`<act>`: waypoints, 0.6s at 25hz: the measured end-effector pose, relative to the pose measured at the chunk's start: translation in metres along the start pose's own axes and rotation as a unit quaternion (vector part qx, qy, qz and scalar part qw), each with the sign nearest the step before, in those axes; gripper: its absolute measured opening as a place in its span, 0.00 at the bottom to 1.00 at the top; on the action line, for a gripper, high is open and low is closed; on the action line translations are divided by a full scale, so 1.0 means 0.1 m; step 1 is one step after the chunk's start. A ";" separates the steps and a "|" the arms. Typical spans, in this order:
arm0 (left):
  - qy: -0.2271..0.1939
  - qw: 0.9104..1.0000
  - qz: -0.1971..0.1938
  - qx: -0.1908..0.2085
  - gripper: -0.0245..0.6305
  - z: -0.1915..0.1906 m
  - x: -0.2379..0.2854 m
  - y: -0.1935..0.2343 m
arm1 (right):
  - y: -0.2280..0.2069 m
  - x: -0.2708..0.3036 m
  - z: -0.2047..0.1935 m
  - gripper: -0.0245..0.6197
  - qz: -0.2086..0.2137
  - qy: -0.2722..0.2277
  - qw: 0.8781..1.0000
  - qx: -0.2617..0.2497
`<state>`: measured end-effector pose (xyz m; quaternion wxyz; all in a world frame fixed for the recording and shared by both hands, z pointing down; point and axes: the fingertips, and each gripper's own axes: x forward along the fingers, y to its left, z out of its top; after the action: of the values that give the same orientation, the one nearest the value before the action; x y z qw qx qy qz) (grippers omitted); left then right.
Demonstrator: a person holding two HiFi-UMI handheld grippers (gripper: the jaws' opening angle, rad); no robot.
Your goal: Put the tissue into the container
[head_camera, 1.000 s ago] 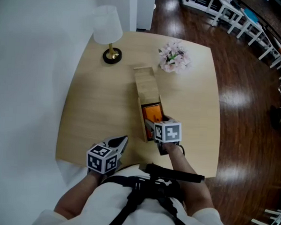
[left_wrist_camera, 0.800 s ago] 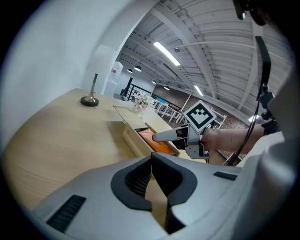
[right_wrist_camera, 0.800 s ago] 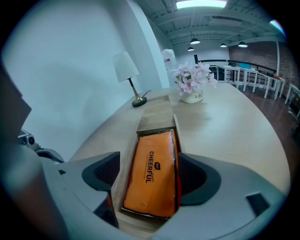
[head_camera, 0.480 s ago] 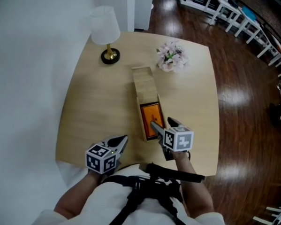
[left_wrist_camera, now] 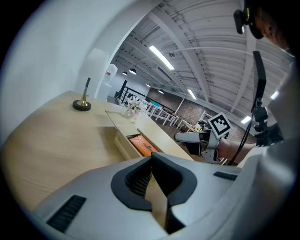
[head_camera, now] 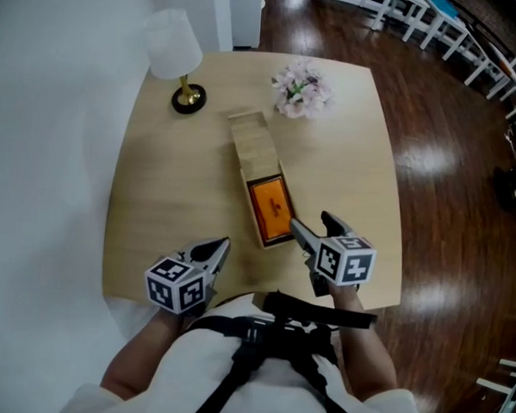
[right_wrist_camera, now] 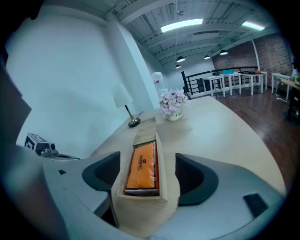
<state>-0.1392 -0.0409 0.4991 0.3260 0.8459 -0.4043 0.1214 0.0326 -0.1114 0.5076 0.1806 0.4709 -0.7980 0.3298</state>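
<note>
A long wooden container (head_camera: pixel 251 142) lies in the middle of the table, its sliding lid pushed to the far end. In its open near half lies the orange tissue pack (head_camera: pixel 270 207). My right gripper (head_camera: pixel 313 223) is open and holds nothing, just right of the container's near end. In the right gripper view the container (right_wrist_camera: pixel 140 199) and the tissue pack (right_wrist_camera: pixel 142 165) show straight ahead between the spread jaws of the right gripper (right_wrist_camera: pixel 146 174). My left gripper (head_camera: pixel 221 244) is shut and empty at the table's near edge, seen shut (left_wrist_camera: pixel 152 158) in its own view.
A white lamp (head_camera: pixel 173 54) on a brass foot stands at the table's far left corner. A small pot of pink flowers (head_camera: pixel 299 84) sits at the far side. Dark wooden floor (head_camera: pixel 448 194) lies past the table's right edge (head_camera: pixel 394 208).
My right gripper has drawn back from over the container toward the near right and stands open, the orange pack left lying inside. The left gripper has barely moved.
</note>
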 end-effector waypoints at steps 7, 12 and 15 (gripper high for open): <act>-0.012 1.000 -0.022 0.008 0.04 0.15 0.01 -0.25 | -0.13 -0.26 0.01 0.51 -0.008 -0.008 1.000 0.002; -0.014 0.999 -0.032 0.012 0.04 0.17 0.11 -0.45 | -0.26 -0.44 -0.12 0.48 -0.004 0.001 1.000 -0.007; -0.014 0.999 -0.032 0.014 0.04 0.16 0.17 -0.57 | -0.36 -0.56 -0.18 0.42 0.001 0.002 1.000 0.009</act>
<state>-0.0852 -0.0355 0.4691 0.3122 0.8646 -0.3797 0.1043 0.0913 -0.0759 0.4996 0.1777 0.4709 -0.7951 0.3384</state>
